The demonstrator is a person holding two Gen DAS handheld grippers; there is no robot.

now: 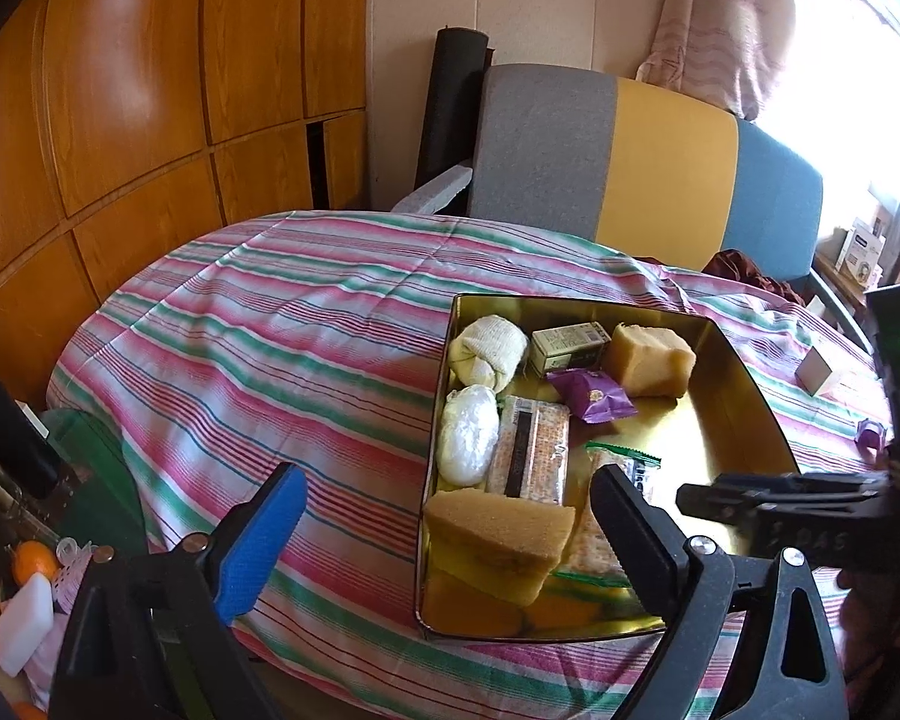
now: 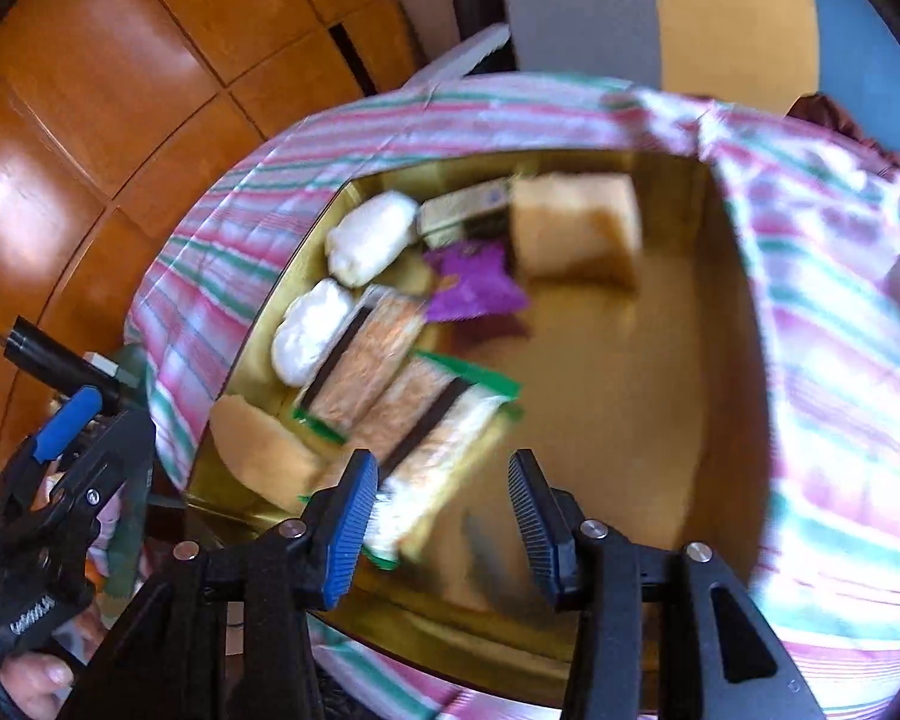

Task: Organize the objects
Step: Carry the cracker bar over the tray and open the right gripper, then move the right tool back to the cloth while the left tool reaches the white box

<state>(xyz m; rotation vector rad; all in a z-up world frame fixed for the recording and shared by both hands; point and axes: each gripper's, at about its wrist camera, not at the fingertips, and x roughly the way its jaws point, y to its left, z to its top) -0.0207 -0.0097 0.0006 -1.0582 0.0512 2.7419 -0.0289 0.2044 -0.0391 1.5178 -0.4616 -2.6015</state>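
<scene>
A shallow gold metal tin (image 1: 744, 372) is sitting on a table under a pink, green and white striped cloth (image 1: 270, 324). Inside it are lying a rolled cream sock (image 1: 486, 351), a white plastic-wrapped bundle (image 1: 468, 432), a small olive printed box (image 1: 567, 345), a crinkled purple snack packet (image 1: 591, 396), two clear cracker packs with dark bands (image 1: 528, 450), and two tan sponge blocks, one at the far side (image 1: 651, 360) and one at the near corner (image 1: 498, 534).

The right gripper (image 2: 444, 510) is hanging over the tin's bare floor beside the nearer cracker pack (image 2: 432, 438), its jaws standing partly apart with nothing between them. The left gripper (image 1: 450, 516) is hovering at the tin's near left corner, jaws spread wide and gripping nothing.

Behind the table a grey, yellow and blue chair back (image 1: 630, 162) is standing before orange wooden panelling (image 1: 120, 90).
</scene>
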